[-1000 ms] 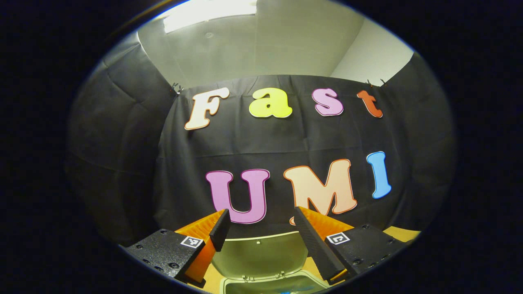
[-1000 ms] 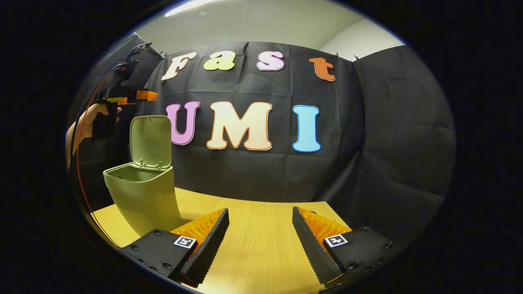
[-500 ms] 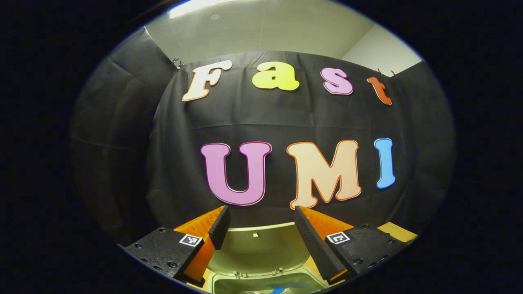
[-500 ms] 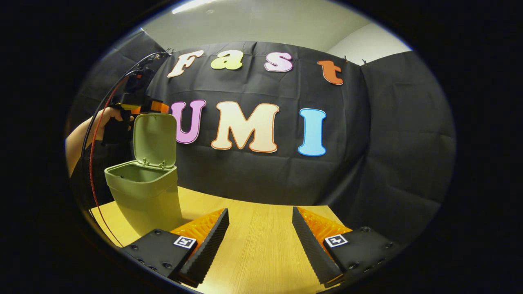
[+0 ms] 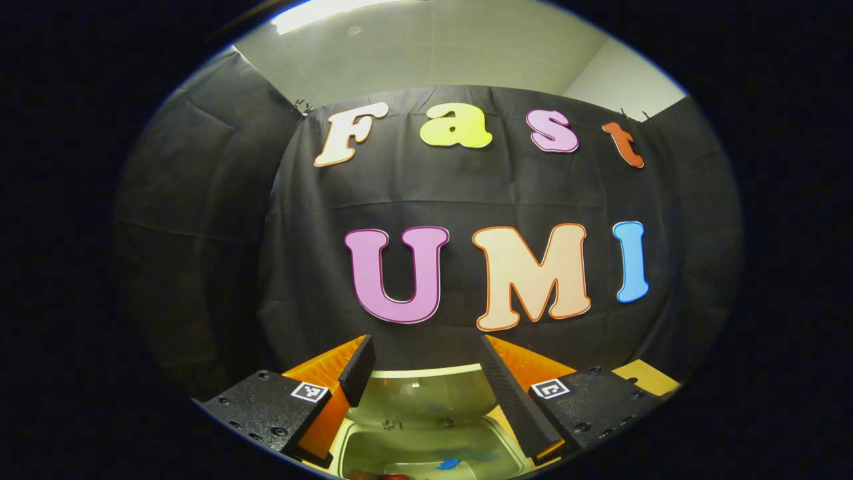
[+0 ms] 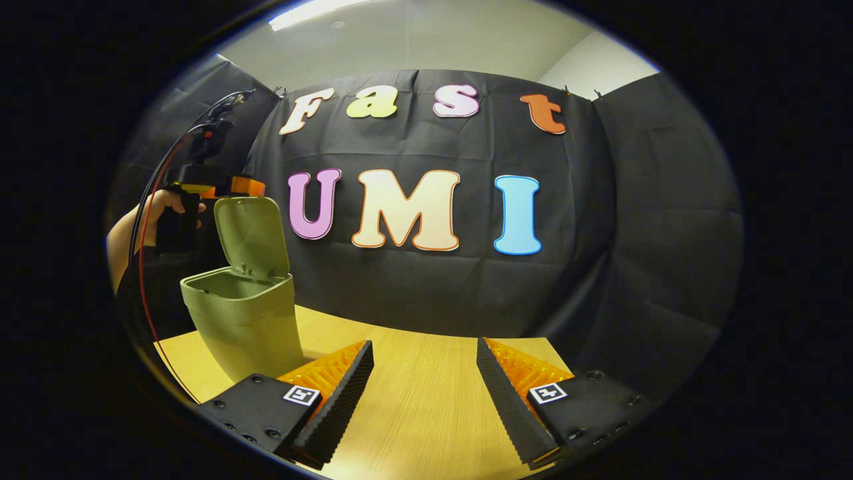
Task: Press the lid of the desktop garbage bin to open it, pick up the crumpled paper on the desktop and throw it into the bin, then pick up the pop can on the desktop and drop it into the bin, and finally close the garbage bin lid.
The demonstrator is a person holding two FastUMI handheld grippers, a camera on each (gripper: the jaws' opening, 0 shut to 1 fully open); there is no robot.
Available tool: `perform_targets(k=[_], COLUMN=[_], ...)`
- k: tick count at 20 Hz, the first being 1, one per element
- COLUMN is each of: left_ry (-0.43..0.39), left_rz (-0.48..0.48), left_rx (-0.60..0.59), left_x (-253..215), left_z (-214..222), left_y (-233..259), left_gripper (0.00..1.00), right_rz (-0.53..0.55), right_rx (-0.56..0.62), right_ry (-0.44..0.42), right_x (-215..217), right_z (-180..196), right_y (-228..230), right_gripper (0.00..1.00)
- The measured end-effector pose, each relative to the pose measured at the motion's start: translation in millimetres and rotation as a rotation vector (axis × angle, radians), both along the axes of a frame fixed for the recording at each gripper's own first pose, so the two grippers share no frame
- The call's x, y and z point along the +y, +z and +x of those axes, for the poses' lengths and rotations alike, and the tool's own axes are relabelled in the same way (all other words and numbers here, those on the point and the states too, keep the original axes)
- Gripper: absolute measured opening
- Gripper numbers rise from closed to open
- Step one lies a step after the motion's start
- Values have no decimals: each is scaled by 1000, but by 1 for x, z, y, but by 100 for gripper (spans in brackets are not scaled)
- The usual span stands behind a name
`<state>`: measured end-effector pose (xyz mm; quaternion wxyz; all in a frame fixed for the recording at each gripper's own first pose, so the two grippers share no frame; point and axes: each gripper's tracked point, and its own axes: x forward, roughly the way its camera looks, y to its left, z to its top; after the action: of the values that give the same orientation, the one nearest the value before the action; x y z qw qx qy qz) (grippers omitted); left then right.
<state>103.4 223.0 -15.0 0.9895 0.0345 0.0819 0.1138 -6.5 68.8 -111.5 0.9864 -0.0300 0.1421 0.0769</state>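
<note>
The pale green garbage bin (image 6: 243, 320) stands at the table's left with its lid (image 6: 253, 233) raised and leaning forward over the opening. A hand (image 6: 153, 213) holds my left gripper (image 6: 248, 186) right at the lid's top edge, fingers apart. In the left gripper view, my left gripper (image 5: 425, 347) is open, and the lid (image 5: 423, 393) and the bin's mouth (image 5: 426, 450) lie below, between its fingers. Something blue (image 5: 450, 462) and something red (image 5: 380, 475) show inside the bin; I cannot tell what they are. My right gripper (image 6: 425, 360) hovers open over the wooden table (image 6: 413, 413), holding nothing.
Black cloth walls close the booth behind and on both sides. The table runs right from the bin to the cloth. A red cable (image 6: 143, 267) hangs from the left gripper down beside the bin.
The left gripper has come down to the lid's top edge, and the lid has tipped forward from upright. The right gripper has barely moved.
</note>
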Motion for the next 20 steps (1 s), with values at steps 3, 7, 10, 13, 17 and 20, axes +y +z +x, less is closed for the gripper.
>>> perform_targets(k=[3, 7, 10, 13, 17, 20], left_ry=[11, 24, 34, 41, 55, 54], left_rz=[-12, -10, -19, -50, -63, -60], left_rx=[11, 34, 64, 125, 222, 239], left_x=[-5, -9, -13, -17, -16, -16], left_z=[-20, -41, -55, -71, -88, -93], left_y=[-7, -18, -32, -60, -101, -110], left_gripper=[94, 93, 93, 93, 93, 93], right_rz=[30, 37, 54, 53, 49, 41], right_rx=[10, 11, 18, 18, 31, 41], right_ry=[27, 75, 111, 128, 133, 134], right_x=[-1, 5, 13, 15, 14, 15], right_z=[6, 10, 8, 6, 3, 2], right_y=[1, 3, 4, 3, -1, -5], right_gripper=[98, 98, 98, 98, 98, 98])
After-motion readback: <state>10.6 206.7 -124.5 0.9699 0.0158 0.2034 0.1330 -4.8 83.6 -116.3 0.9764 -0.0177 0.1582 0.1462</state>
